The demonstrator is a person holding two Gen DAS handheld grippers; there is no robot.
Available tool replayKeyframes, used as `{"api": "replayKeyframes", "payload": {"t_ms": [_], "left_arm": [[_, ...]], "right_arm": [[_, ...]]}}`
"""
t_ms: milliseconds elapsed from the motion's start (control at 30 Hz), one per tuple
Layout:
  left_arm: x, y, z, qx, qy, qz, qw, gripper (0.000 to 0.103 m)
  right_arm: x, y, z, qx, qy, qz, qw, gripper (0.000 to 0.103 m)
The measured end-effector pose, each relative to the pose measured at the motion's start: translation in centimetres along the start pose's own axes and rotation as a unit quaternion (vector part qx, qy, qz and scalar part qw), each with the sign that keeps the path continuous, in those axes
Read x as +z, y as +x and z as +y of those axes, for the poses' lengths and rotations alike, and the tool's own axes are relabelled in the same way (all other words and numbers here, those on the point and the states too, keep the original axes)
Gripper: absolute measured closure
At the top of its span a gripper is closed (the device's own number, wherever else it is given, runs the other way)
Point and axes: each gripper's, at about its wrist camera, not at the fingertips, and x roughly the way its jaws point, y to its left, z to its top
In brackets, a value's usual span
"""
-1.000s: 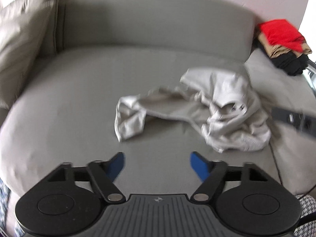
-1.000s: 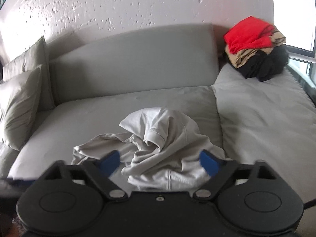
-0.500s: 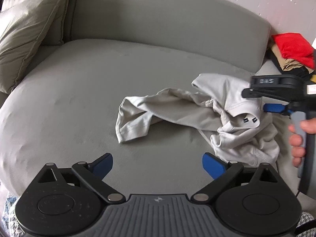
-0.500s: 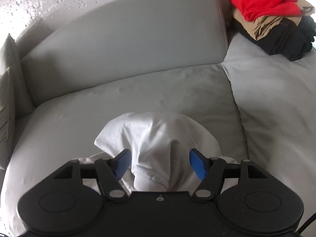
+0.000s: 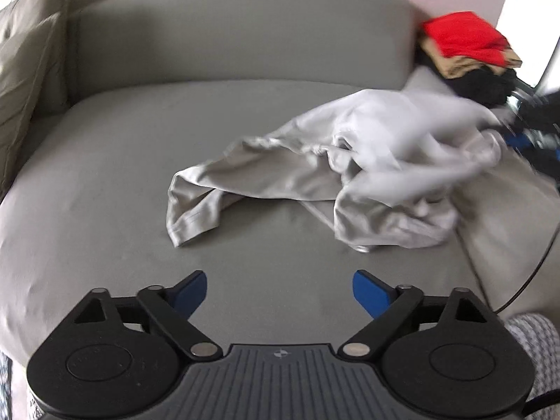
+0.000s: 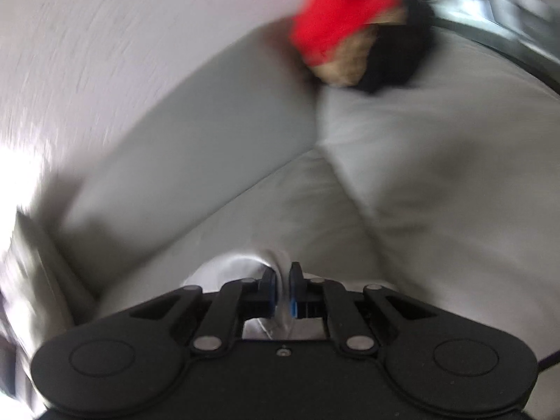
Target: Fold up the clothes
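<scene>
A crumpled pale grey shirt lies on the grey sofa seat, its right part lifted and blurred. My left gripper is open and empty, hovering over the seat in front of the shirt. My right gripper is shut on a fold of the shirt, whose white cloth shows between and below the blue pads. In the left wrist view the right gripper sits at the shirt's right edge, blurred.
A stack of folded clothes, red on top of tan and black, sits at the sofa's far right corner; it also shows in the right wrist view. Cushions stand at the left. A seam divides the seat cushions.
My right gripper has closed on the shirt and is pulling its right part up and to the right. The left gripper stayed open and drew back slightly.
</scene>
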Motion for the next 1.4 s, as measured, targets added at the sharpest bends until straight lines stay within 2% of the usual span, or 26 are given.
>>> {"api": "replayKeyframes", "payload": {"t_ms": [100,133,200,267,333,367,400,467,600,700,800,933,1033,1067,1100,1133,1200,1233,1267,1333,1400], "left_arm": [[-0.3,-1.5,-1.0,-0.02,0.03,-0.022,0.9991,0.016],[-0.4,-2.0,-1.3,-0.027,0.04,-0.029,0.9984,0.016],[-0.6,-2.5,-1.7,-0.033,0.047,-0.031,0.9979,0.018],[-0.7,-3.1,-2.1,-0.032,0.053,-0.031,0.9976,0.026],[-1.0,-4.1,-2.1,-0.026,0.059,-0.03,0.9975,0.028],[-1.2,-4.8,-1.8,-0.028,0.058,-0.03,0.9975,0.029],[-1.4,-5.5,-1.5,-0.03,0.058,-0.031,0.9974,0.029],[-1.7,-6.8,-0.6,-0.037,0.058,-0.032,0.9971,0.029],[-2.4,-8.5,1.0,-0.028,0.063,-0.046,0.9965,0.029],[-3.0,-8.9,2.3,-0.01,0.064,-0.057,0.9963,0.025],[-3.9,-7.0,3.9,0.006,0.036,-0.054,0.9979,0.03],[-4.6,-4.6,5.7,-0.012,-0.022,-0.04,0.9989,0.032],[-4.6,-3.7,6.3,-0.026,-0.041,-0.04,0.998,0.032],[-4.5,-3.5,6.3,-0.027,-0.042,-0.041,0.9979,0.032],[-4.4,-3.4,6.4,-0.028,-0.041,-0.042,0.9979,0.031],[-4.4,-3.4,6.4,-0.028,-0.04,-0.044,0.9978,0.031],[-4.3,-3.3,6.3,-0.03,-0.038,-0.046,0.9978,0.031],[-4.2,-3.2,6.3,-0.031,-0.037,-0.047,0.9978,0.031],[-4.1,-3.2,6.2,-0.033,-0.035,-0.049,0.9976,0.031],[-3.7,-3.4,6.0,-0.039,-0.03,-0.056,0.9972,0.031],[-3.3,-3.5,5.8,-0.045,-0.025,-0.063,0.9967,0.031]], "right_arm": [[-2.1,-4.8,-3.8,-0.031,0.005,0.001,1.0,0.096],[-2.7,-5.3,-3.5,-0.031,-0.014,0.001,0.999,0.095],[-4.0,-6.2,-3.0,-0.033,-0.05,0.003,0.998,0.087],[-5.3,-7.1,-2.5,-0.034,-0.086,0.005,0.996,0.086],[-6.6,-7.9,-2.1,-0.036,-0.121,0.006,0.992,0.068],[-7.2,-8.4,-1.8,-0.037,-0.139,0.007,0.99,0.05],[-7.9,-8.8,-1.6,-0.037,-0.157,0.008,0.987,0.042],[-9.2,-9.5,-0.7,-0.032,-0.198,0.012,0.98,0.038],[-12.3,-6.6,4.4,0.035,-0.315,0.055,0.947,0.035],[-14.6,-3.3,7.1,0.064,-0.366,0.075,0.925,0.035],[-17.0,0.2,9.0,0.06,-0.416,0.104,0.901,0.036],[-20.3,3.0,10.8,0.039,-0.51,0.121,0.85,0.039],[-22.1,4.4,11.7,0.034,-0.563,0.128,0.816,0.05],[-22.4,4.8,11.9,0.035,-0.573,0.124,0.809,0.054],[-22.5,5.2,12.2,0.035,-0.58,0.122,0.805,0.063],[-22.0,5.8,12.5,0.032,-0.572,0.124,0.81,0.069],[-20.1,6.9,12.8,0.021,-0.533,0.132,0.836,0.101],[-18.9,7.3,13.0,0.017,-0.509,0.131,0.85,0.101],[-17.0,7.2,13.0,0.018,-0.475,0.116,0.872,0.101],[-12.2,5.5,12.5,0.026,-0.385,0.065,0.92,0.102],[-6.8,3.2,11.3,0.025,-0.294,0.0,0.956,0.102]]}}
